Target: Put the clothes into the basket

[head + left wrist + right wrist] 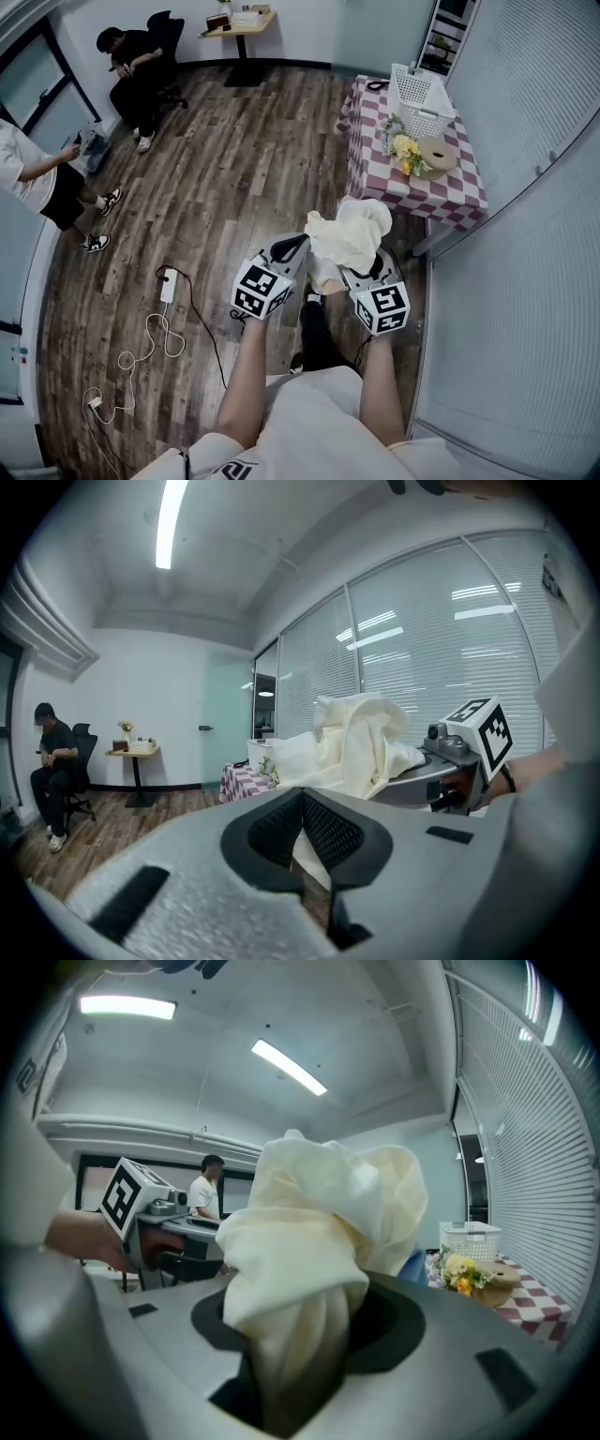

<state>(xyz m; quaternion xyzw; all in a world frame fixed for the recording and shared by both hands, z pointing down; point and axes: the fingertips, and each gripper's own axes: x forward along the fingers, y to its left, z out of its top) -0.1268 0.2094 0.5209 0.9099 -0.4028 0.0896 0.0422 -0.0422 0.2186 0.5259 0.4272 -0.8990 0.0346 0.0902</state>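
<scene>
Cream garment [356, 234], frame centre, is bunched in the right gripper [295, 1363] fingers, with the left gripper [300, 846] fingers apparently closed on its thin edge, which may slip and drape outside the basket [419, 94], upper right.

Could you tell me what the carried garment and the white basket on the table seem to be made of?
The garment looks like soft, matte cream cloth, perhaps cotton: it bunches in loose folds. The basket looks like rigid white plastic, judging by its regular lattice walls; its sheen is too small to tell.
</scene>
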